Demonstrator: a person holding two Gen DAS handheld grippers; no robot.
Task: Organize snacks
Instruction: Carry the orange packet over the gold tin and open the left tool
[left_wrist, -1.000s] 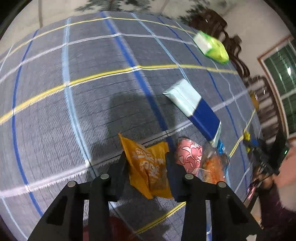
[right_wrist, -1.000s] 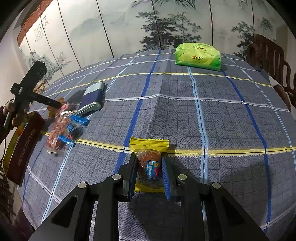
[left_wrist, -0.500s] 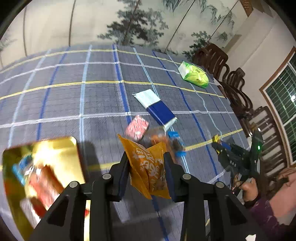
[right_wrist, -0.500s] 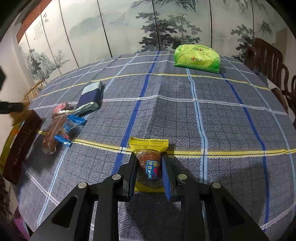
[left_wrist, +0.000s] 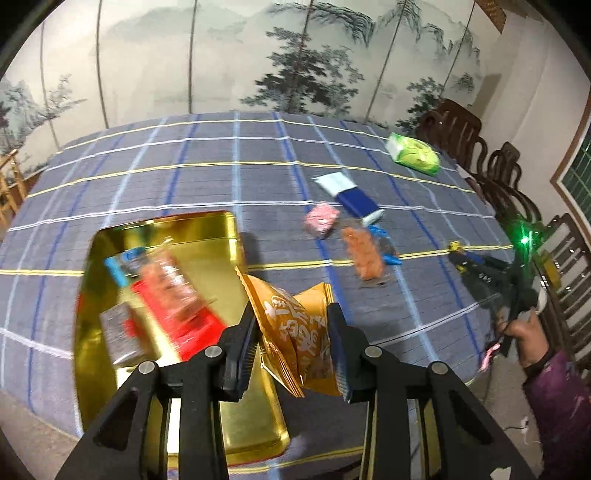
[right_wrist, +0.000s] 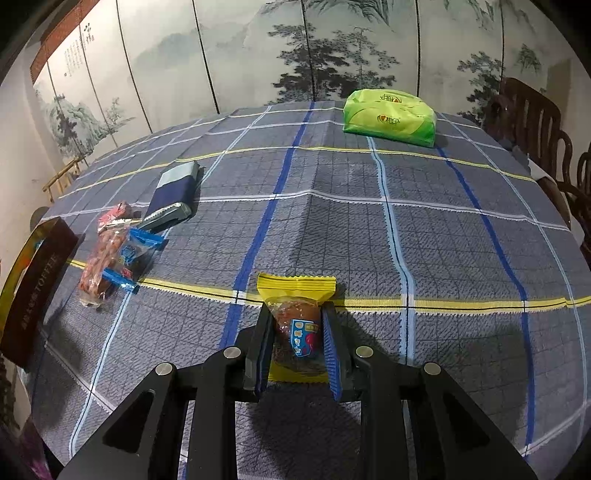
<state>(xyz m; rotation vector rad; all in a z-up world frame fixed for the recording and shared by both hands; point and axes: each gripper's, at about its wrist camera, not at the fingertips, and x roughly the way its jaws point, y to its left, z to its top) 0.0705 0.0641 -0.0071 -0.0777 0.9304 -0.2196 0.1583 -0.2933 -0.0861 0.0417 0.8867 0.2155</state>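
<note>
Carrying the orange snack pouch (left_wrist: 295, 332) clenched in the left gripper (left_wrist: 293, 354) over the gold tin (left_wrist: 177, 236), best to centre it above the packets inside before letting go. Right gripper (right_wrist: 297, 339) grips a yellow-topped snack packet (right_wrist: 295, 295) lying on the tablecloth (right_wrist: 443, 240). Readable: "TOFFEE" on the tin's dark side, "TEMPO"-like lettering on the green tissue pack (right_wrist: 388, 118), too blurred to confirm.

six loose snack packets (left_wrist: 295, 332), one gold tin (left_wrist: 221, 236), one tissue pack (right_wrist: 388, 116).

Packets in gold tin (left_wrist: 229, 236) motion-blurred, unreadable; brown tin (right_wrist: 35, 284) cut off by left edge.
</note>
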